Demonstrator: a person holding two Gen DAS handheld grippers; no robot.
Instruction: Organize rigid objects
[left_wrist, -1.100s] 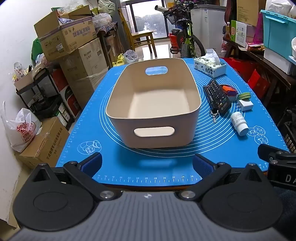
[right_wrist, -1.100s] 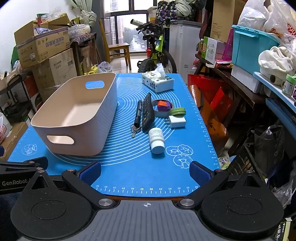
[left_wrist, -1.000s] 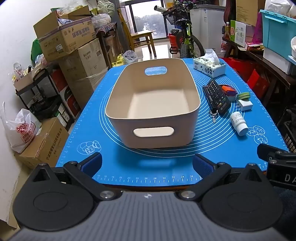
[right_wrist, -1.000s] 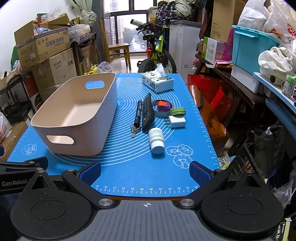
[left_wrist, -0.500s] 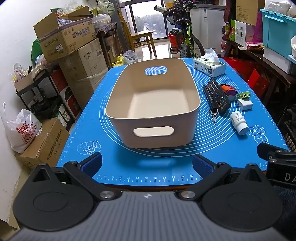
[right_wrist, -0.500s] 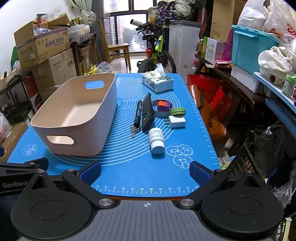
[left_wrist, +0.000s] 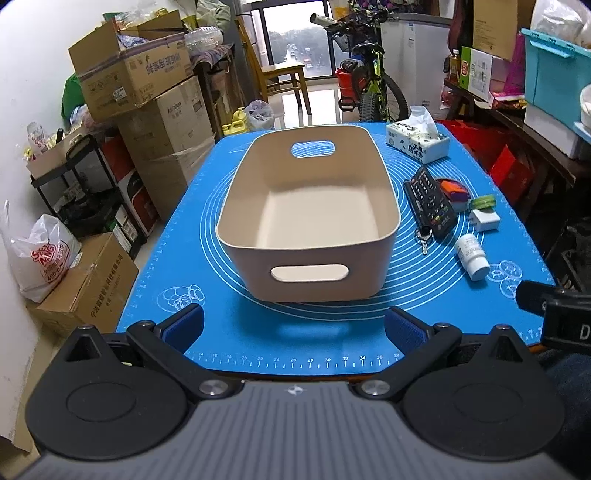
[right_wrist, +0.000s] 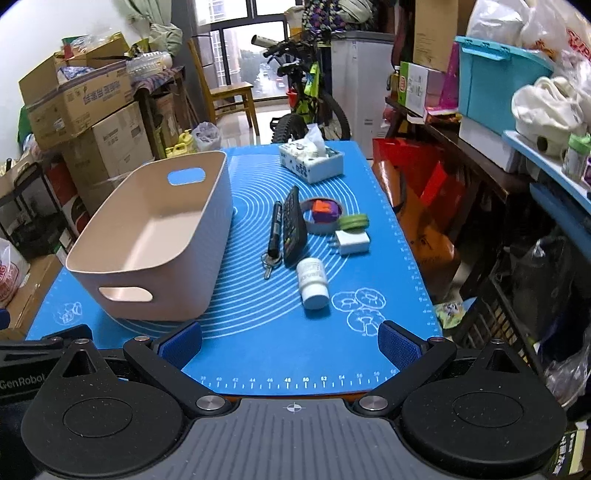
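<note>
At left of centre in the right wrist view, the beige bin (right_wrist: 155, 236) stands empty on the blue mat (right_wrist: 258, 332). To its right lie a marker with keys (right_wrist: 274, 236), remote (right_wrist: 293, 227), pill bottle (right_wrist: 313, 282), charger (right_wrist: 352, 242) and tape rolls (right_wrist: 323, 218). I hold my left gripper (left_wrist: 294, 328) and right gripper (right_wrist: 290, 341) spread wide, carrying nothing; by my reckoning, sorting has not begun.
</note>
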